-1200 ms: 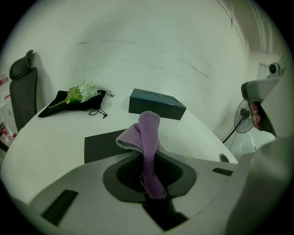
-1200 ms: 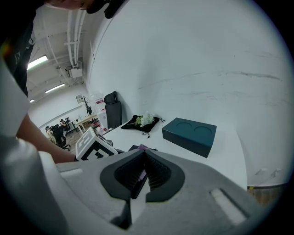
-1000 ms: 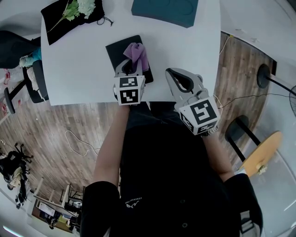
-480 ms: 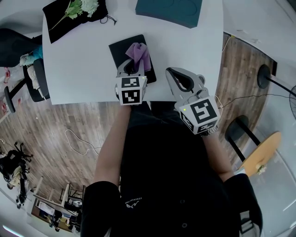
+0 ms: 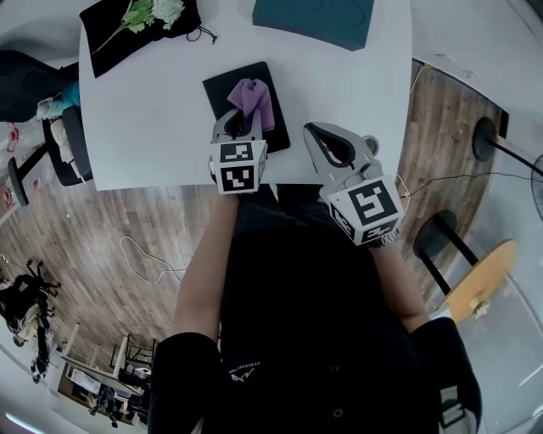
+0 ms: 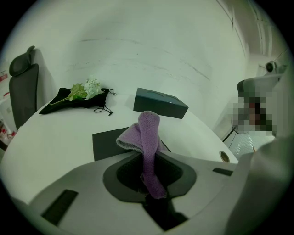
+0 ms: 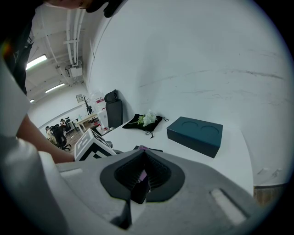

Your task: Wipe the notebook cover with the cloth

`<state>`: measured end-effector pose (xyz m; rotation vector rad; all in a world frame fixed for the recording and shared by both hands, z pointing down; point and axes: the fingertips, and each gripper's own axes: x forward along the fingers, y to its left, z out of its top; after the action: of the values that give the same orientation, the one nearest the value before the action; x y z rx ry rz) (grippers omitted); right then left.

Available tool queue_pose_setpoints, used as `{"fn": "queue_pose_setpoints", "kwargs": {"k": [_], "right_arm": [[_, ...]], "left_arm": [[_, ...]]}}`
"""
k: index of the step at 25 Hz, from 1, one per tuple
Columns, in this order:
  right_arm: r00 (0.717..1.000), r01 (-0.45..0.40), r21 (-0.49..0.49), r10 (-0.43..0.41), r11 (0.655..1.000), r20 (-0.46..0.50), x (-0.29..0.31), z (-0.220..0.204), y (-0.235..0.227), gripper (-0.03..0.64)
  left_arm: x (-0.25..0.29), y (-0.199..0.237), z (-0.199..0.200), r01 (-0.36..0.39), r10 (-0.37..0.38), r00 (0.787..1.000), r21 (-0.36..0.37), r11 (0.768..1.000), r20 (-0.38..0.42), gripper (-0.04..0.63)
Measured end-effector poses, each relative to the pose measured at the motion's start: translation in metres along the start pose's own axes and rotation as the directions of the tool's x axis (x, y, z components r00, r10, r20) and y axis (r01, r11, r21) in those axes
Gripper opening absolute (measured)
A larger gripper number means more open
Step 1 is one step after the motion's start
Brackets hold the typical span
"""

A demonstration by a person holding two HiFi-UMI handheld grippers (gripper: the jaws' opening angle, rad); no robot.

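Note:
A black notebook point(image 5: 222, 91) lies flat on the white table point(image 5: 144, 110), near its front edge. A purple cloth point(image 5: 253, 99) rests bunched on the cover. My left gripper point(image 5: 240, 120) is shut on the cloth's near end. In the left gripper view the cloth point(image 6: 148, 133) rises from the jaws of the left gripper point(image 6: 153, 187) and folds over above the notebook point(image 6: 108, 143). My right gripper point(image 5: 316, 136) hovers at the table's front edge, just right of the notebook. Its jaws point(image 7: 138, 186) are shut with nothing between them.
A dark teal box point(image 5: 312, 19) sits at the far side of the table, seen also as the teal box point(image 6: 160, 103) behind the notebook. A black pouch with white flowers point(image 5: 136, 24) lies at the far left corner. An office chair point(image 5: 38, 102) stands left of the table.
The left gripper has slid the cloth slightly left across the notebook cover. The right gripper has stayed where it was.

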<state>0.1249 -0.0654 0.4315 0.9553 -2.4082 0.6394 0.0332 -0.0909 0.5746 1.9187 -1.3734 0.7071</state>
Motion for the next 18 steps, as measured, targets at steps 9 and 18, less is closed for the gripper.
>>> {"fn": "queue_pose_setpoints", "kwargs": {"k": [9, 18], "right_arm": [[1.000, -0.009, -0.011, 0.009, 1.000, -0.002, 0.004, 0.002, 0.009, 0.003], [1.000, -0.018, -0.020, 0.018, 1.000, -0.011, 0.008, -0.001, 0.015, 0.003]], "left_arm": [[-0.007, 0.012, -0.004, -0.019, 0.019, 1.000, -0.009, 1.000, 0.005, 0.067], [-0.012, 0.023, -0.009, -0.040, 0.040, 0.999, -0.022, 0.999, 0.006, 0.067]]}}
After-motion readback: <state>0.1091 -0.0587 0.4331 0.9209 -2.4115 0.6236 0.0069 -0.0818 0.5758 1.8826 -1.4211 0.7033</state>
